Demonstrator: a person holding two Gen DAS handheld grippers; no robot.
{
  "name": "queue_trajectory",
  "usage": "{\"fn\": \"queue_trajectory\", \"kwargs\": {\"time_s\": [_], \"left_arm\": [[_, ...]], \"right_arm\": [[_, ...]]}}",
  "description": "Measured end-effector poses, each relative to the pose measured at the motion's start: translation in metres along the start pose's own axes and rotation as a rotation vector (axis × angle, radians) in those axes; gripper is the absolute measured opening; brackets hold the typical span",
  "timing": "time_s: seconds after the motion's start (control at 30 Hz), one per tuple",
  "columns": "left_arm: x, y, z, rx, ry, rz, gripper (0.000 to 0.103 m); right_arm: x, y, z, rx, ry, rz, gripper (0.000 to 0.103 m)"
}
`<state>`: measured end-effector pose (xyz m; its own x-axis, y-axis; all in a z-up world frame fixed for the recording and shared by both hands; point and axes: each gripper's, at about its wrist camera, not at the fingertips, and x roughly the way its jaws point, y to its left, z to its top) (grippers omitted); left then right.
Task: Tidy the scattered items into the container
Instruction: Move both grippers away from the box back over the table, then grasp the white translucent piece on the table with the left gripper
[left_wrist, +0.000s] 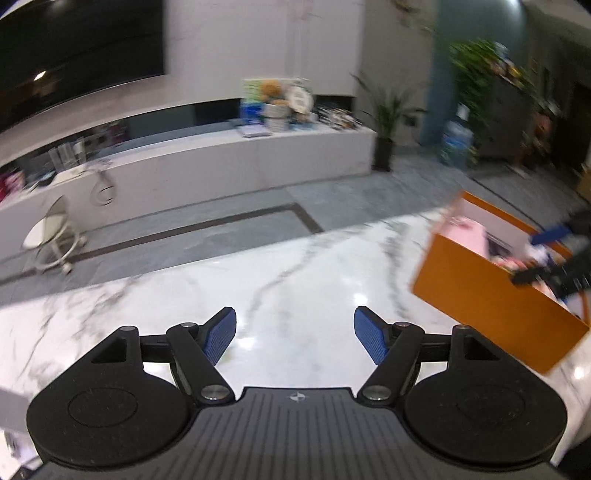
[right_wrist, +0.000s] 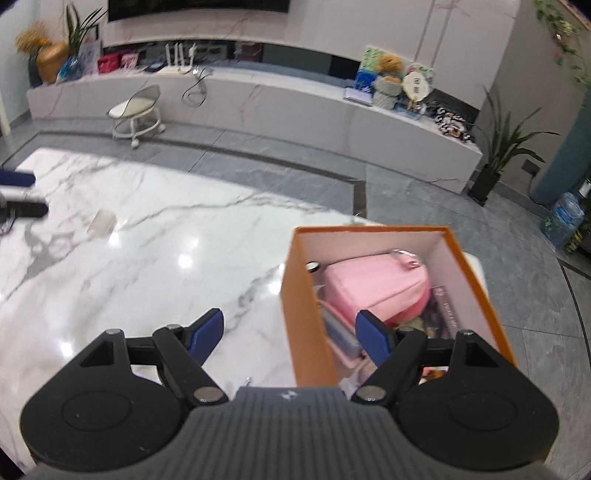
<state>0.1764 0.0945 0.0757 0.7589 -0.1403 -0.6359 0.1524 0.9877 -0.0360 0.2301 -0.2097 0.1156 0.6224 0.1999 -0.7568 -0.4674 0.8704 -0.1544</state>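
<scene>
A white table (right_wrist: 155, 229) veined with grey marble pattern carries an orange box (right_wrist: 306, 314) with a pale white inside. In the box lies a pink pouch (right_wrist: 373, 284). Both grippers are black with blue ribbed fingers (left_wrist: 369, 338). Beyond the table, the floor (right_wrist: 280, 162) is grey tile.

You saw left wrist view smeared: shelf clutter (left_wrist: 280, 103) unreadable. Orange box (left_wrist: 491, 295) cut by right edge, its contents blurred. In right wrist view, right gripper (right_wrist: 291, 336) hid box's near end; small pale item (right_wrist: 102, 222) too blurred to name.
</scene>
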Motion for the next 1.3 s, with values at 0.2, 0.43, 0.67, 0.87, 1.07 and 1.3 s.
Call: {"fn": "queue_trajectory", "kwargs": {"time_s": [0.2,0.43,0.67,0.87,1.07,1.3], "left_arm": [[0.005,0.058,-0.019,-0.097,0.022,0.071,0.083],[0.007,0.108,-0.045,-0.182,0.046,0.159,0.085],[0.045,0.112,-0.055,-0.204,0.086,0.151,0.085],[0.083,0.090,-0.052,-0.196,0.097,0.098,0.086],[0.112,0.083,-0.058,-0.202,0.126,0.075,0.086],[0.133,0.078,-0.060,-0.202,0.141,0.071,0.086]], "right_arm": [[0.023,0.025,-0.001,-0.030,0.034,0.031,0.080],[0.045,0.041,-0.019,-0.064,0.101,0.068,0.071],[0.062,0.050,-0.043,-0.086,0.171,0.078,0.062],[0.084,0.051,-0.061,-0.077,0.258,0.101,0.051],[0.097,0.049,-0.074,-0.065,0.316,0.119,0.047],[0.105,0.042,-0.075,-0.015,0.337,0.146,0.043]]}}
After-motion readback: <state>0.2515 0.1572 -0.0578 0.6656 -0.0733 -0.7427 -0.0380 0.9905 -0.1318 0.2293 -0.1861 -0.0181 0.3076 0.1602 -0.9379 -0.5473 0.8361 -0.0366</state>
